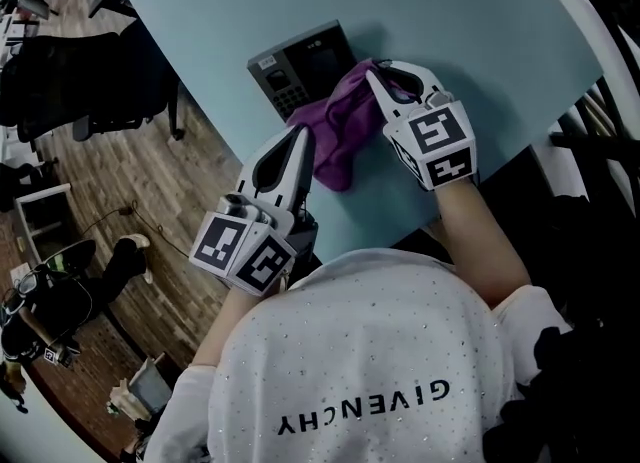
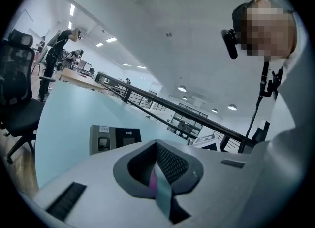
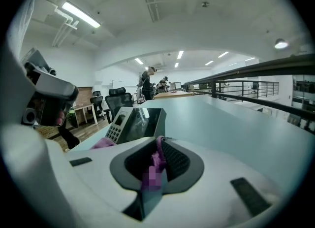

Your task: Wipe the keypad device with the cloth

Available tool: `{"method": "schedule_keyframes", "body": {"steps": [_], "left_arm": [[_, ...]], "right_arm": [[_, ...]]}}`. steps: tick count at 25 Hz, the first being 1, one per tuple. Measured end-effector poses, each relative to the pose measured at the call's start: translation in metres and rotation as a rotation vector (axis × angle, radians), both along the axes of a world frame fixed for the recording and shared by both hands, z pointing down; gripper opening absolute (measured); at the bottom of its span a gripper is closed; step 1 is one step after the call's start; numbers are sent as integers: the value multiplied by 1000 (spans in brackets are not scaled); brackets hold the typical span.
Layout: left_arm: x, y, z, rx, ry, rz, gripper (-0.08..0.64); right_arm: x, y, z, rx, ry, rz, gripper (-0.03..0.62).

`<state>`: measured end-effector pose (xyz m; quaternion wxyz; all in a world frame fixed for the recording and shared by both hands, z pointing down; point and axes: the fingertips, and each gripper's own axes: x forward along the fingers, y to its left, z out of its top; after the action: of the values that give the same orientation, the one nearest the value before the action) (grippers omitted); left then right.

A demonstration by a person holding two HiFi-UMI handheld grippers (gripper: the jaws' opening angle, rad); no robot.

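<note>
The wipe itself has not yet begun; the step in hand looks like getting the crumpled purple cloth onto the device. The dark grey keypad device lies flat on the pale blue-green table, close to its left edge. The cloth is bunched just beside the device on the side toward the person. Its far end touches the device's right edge, and the keys and screen are uncovered.

The right gripper is clamped on the far end of the cloth. In the right gripper view a purple fold stands up from between the closed jaws, with the keypad device straight ahead and near.

The left gripper is over the table's near edge, its tip at the cloth's left margin. Its jaws are drawn together to a thin slit showing a sliver of purple. Whether it nips the cloth or only looks past it cannot be told.

The next move probably calls for the right gripper to drag the cloth left across the device's face and press it flat, while the other gripper steadies the device or stays clear.

Both forearms reach forward from the body. The right gripper angles left toward the device, and the left points straight ahead.
</note>
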<state>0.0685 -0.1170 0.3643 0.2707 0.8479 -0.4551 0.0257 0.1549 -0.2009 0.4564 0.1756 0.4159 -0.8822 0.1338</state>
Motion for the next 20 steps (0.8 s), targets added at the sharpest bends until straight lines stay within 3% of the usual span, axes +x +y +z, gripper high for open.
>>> {"method": "schedule_keyframes", "body": {"steps": [3,7,16,20], "left_arm": [[-15,4,6,-20,34,-18,0],[-41,10,13,-58,88,-54,0],[-96,15,1,1,196,-107,1],[-110,22,-1,2,266,-81,1]], "right_arm": [[0,2,-11,10,-54,34,31],[-38,18,-28,32,-114,-36,31],[-116,41,-25,-6,-6,-123,31],[-147,55,-18,-37,48,-198,32]]}}
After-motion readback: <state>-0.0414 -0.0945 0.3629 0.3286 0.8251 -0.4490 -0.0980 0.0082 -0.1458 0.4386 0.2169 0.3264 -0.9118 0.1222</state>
